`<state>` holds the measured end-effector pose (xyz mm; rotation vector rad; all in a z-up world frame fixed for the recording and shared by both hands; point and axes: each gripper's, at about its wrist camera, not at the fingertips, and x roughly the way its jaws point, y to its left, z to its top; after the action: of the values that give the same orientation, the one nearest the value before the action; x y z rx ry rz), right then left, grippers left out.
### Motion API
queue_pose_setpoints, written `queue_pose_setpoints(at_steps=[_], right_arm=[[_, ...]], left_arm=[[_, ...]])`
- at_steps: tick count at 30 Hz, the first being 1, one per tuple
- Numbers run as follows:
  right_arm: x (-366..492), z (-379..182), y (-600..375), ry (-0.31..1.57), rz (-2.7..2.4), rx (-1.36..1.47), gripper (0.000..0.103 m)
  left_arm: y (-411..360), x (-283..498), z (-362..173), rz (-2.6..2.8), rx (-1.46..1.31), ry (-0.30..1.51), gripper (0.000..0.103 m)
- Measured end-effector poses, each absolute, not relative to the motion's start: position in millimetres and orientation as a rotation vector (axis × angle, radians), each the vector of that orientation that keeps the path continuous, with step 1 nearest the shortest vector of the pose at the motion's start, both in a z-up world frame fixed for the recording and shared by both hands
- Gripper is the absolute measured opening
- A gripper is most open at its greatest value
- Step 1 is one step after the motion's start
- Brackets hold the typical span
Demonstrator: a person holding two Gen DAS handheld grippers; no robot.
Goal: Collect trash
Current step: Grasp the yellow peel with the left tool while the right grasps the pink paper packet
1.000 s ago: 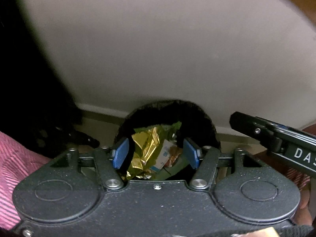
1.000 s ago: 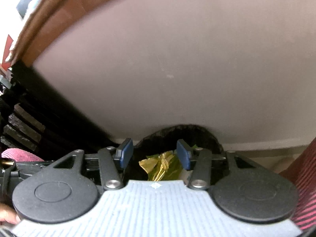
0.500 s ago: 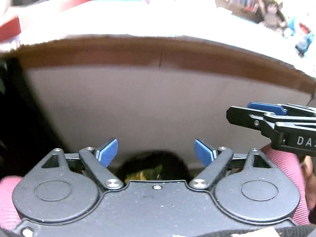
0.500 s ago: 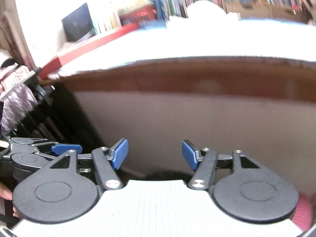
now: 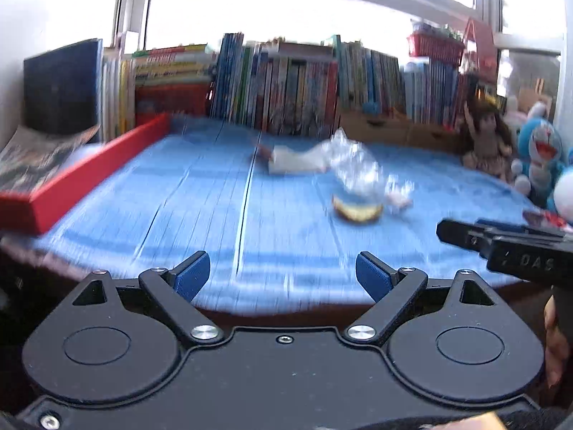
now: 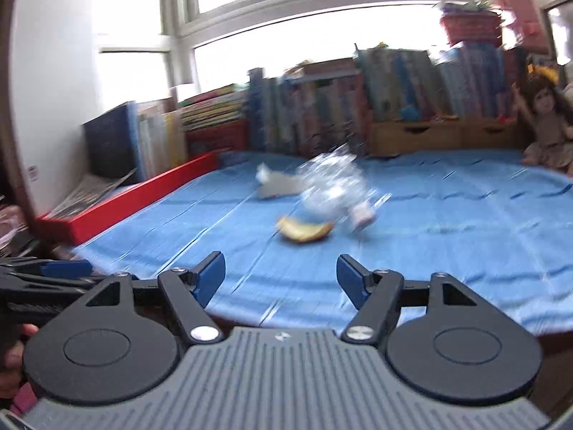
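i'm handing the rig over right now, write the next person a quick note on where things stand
Left gripper: open, empty, at the near edge of the table.
Right gripper: open, empty, beside it at the same edge.
Trash lying on the blue tablecloth: a banana peel nearest, a crumpled clear plastic wrapper just behind it, a white paper scrap further back.
Done: none of these three has been picked up; the views are motion-blurred.
Left: collect all three. No bin shows in either view.
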<state>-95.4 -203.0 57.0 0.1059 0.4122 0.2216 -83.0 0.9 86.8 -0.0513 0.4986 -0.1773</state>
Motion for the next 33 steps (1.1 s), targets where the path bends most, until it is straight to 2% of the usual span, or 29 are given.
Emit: queue_pose_setpoints(at_steps=[2, 4, 7, 13, 14, 17, 18, 20, 26, 28, 30, 33], right_arm=[[-77.1, 59.7, -211.2, 0.421, 0.192, 0.119, 0.075], [-56.5, 60.6, -223.0, 0.437, 0.167, 0.136, 0.062], [-26.2, 56.1, -234.9, 0.465, 0.112, 0.143, 0.051], [24.9, 39.1, -240.3, 0.519, 0.051, 0.091, 0.038], [28.7, 36.4, -237.9, 0.527, 0.051, 0.079, 0.038], [44.6, 30.7, -232.4, 0.547, 0.058, 0.044, 0.038], [48.4, 29.1, -230.2, 0.553, 0.061, 0.036, 0.038], [55.3, 26.4, -226.4, 0.565, 0.065, 0.025, 0.039], [69.4, 19.8, -221.5, 0.589, 0.068, -0.004, 0.038], [72.4, 18.1, -222.3, 0.595, 0.069, -0.005, 0.038], [74.5, 16.4, -223.7, 0.603, 0.073, 0.005, 0.038], [75.4, 14.8, -223.1, 0.605, 0.074, 0.005, 0.038]], left_arm=[[-9.6, -62.4, 92.0, -0.199, -0.032, 0.493, 0.089], [-23.8, -41.4, 90.1, -0.220, -0.024, 0.501, 0.090], [-44.7, -9.4, 79.9, -0.229, -0.023, 0.530, 0.089], [-80.7, 43.2, 59.0, -0.229, -0.012, 0.557, 0.080], [-85.5, 51.1, 56.4, -0.227, -0.011, 0.561, 0.076], [-94.6, 70.6, 48.3, -0.229, -0.023, 0.580, 0.072], [-96.9, 77.0, 45.7, -0.226, -0.030, 0.592, 0.066], [-100.9, 86.8, 41.0, -0.204, -0.022, 0.616, 0.060], [-107.3, 103.8, 29.9, -0.169, 0.001, 0.636, 0.055], [-105.8, 105.9, 27.2, -0.188, -0.021, 0.656, 0.048], [-106.5, 109.3, 23.7, -0.208, -0.041, 0.674, 0.035], [-109.5, 110.1, 21.0, -0.235, -0.060, 0.676, 0.022]])
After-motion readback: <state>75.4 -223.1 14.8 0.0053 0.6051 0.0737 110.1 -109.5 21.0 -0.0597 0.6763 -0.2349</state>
